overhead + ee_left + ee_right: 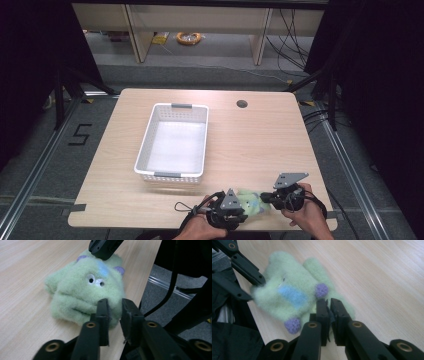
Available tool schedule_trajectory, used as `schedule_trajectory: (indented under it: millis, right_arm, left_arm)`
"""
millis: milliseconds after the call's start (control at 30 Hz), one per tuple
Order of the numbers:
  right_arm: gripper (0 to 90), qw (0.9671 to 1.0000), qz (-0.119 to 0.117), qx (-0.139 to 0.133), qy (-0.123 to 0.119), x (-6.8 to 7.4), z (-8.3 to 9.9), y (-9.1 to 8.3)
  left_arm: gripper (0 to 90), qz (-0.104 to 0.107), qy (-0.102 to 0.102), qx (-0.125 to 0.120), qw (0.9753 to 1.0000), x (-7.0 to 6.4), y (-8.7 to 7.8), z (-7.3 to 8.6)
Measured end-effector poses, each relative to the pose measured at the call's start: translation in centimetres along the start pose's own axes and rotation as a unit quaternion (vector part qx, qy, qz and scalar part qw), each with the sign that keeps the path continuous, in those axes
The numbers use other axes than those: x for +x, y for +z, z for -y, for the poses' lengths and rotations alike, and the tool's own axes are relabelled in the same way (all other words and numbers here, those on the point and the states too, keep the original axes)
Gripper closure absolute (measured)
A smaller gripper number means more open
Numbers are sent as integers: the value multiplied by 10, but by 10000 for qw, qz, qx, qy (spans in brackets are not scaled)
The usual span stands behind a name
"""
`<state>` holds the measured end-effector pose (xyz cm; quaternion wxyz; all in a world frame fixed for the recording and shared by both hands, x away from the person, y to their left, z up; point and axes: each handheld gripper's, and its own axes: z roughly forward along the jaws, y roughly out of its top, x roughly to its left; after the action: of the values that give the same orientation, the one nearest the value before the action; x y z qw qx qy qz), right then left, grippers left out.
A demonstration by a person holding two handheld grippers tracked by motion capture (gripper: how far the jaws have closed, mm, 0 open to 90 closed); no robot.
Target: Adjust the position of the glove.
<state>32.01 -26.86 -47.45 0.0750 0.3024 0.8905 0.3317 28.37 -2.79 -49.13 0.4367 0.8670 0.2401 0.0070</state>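
Observation:
A pale green plush toy [250, 201] with purple horns and a blue patch lies at the table's front edge, between my two grippers. In the left gripper view its face [82, 290] looks toward me. My left gripper [115, 307] holds the toy's lower edge, with green fur showing in the narrow gap between the jaws. My right gripper [329, 305] has its jaws together, tips resting on the toy [289, 295] near a purple horn, and no fur shows between them. From above, the left gripper [244, 206] and right gripper [265, 198] face each other across the toy.
A white perforated basket [150, 135] stands empty on the wooden table [260, 145], left of centre. A round cable hole [242, 104] sits near the far edge. The table's front edge runs just under both hands.

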Motion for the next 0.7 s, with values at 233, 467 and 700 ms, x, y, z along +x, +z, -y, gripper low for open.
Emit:
schedule_trajectory:
  millis: [233,467,700]
  right_arm:
    - [656,9966,343,-309,679,-3,1,-14]
    - [585,9916,242,-180,1261,-7,7,-11]
    - [588,9908,140,-225,1324,-8,5,3]
  left_arm:
    - [553,-236,-516,-371,9977,19,-23,-2]
    - [477,-243,-1029,-214,9942,29,-13,5]
    - [462,-83,-1206,-47,9927,28,-1,4]
